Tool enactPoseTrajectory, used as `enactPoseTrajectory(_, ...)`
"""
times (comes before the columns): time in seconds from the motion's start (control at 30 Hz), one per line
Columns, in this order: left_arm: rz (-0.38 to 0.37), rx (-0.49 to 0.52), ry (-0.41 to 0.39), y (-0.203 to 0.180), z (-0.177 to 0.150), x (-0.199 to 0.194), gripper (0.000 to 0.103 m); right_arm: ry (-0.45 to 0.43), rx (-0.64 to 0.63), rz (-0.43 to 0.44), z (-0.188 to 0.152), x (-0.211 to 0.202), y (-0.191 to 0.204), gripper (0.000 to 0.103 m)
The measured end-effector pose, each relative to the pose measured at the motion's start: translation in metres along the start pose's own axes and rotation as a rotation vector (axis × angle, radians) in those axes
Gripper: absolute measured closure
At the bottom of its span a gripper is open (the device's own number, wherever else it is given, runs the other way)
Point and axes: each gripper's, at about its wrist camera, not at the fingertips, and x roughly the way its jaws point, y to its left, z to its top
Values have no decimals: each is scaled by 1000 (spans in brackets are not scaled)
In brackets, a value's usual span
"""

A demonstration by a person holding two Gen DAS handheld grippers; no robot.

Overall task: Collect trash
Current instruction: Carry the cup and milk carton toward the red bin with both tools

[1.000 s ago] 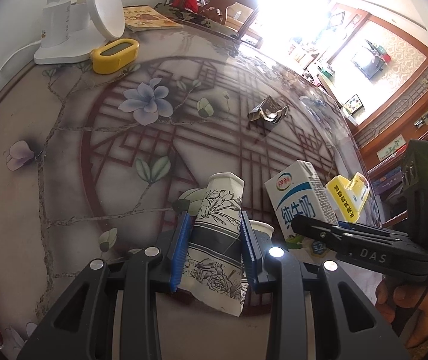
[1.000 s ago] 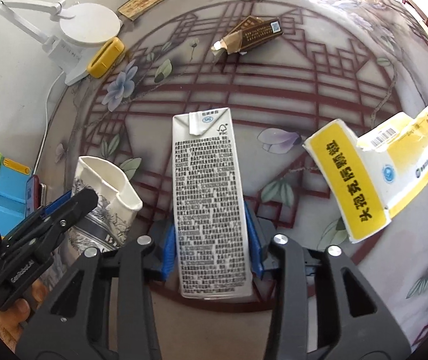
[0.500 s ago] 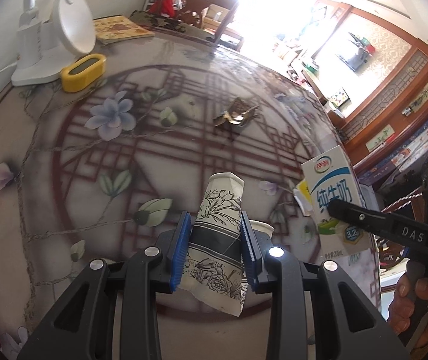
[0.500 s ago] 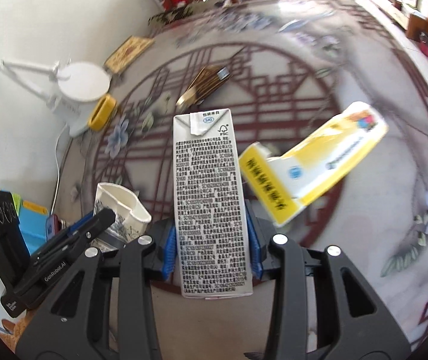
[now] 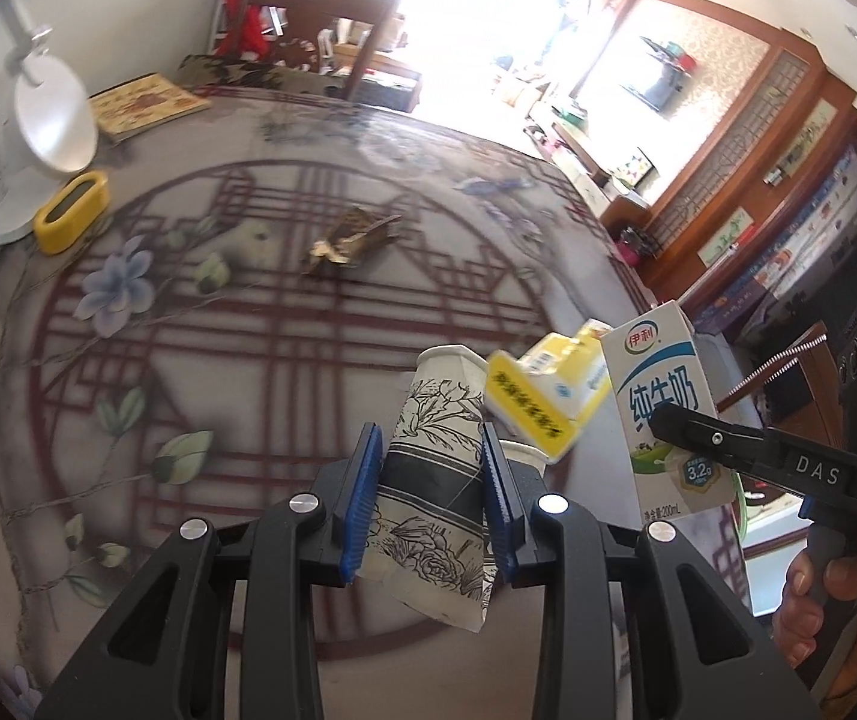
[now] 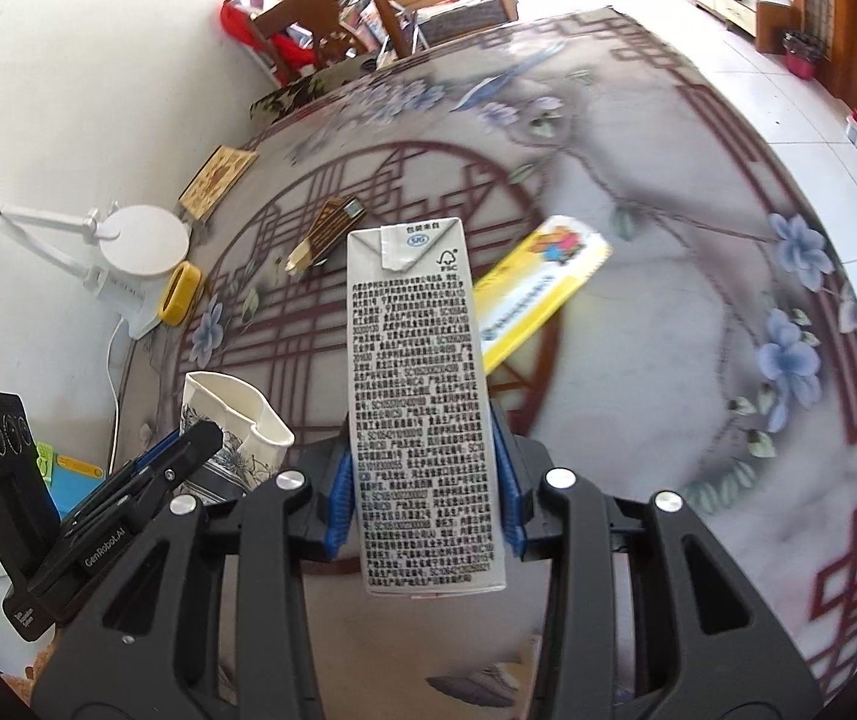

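Crushed paper cup (image 5: 436, 468), white with black floral print, pinched between the blue pads of the left gripper (image 5: 431, 483), jaws pressed onto its dented sides, rim pointing away toward 12 o'clock, raised above the desk (image 5: 248, 360). Same cup seen from the right wrist at 9 o'clock (image 6: 230, 438), mouth bent out of round. Second small white cup rim (image 5: 521, 453) just behind the right pad, mostly hidden.

Milk carton (image 6: 422, 408), grey printed panel facing the camera, clamped upright between the blue pads of the right gripper (image 6: 425, 498), jaws closed against its two narrow sides. From the left wrist, at 3 o'clock, the carton's blue-and-white front (image 5: 665, 414) gripped by the black finger marked DAS, a hand (image 5: 818, 600) below it on the handle.

Yellow box (image 6: 539, 285), flattened and motion-blurred, at 1 o'clock of the carton; whether resting on the desk or off it cannot be told. Brown and gold wrapper (image 5: 353, 237) lying farther off at 12 o'clock on the red lattice pattern. Small yellow case (image 5: 71, 213) and white desk lamp (image 5: 26, 138) at 10 o'clock by the wall, a book (image 5: 143, 105) beyond them, a wooden chair (image 5: 332, 39) past the far edge.
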Motion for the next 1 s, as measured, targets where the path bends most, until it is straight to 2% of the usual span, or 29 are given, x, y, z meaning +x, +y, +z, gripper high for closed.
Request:
enactPoseTrajectory(0.5, -54, 116, 35, -101, 2, 19, 73, -67, 120, 23, -8, -53, -87, 65)
enactPoseTrajectory(1.0, -90, 250, 58, -235, 6, 50, 73, -182, 246, 56, -12, -127, -198, 65)
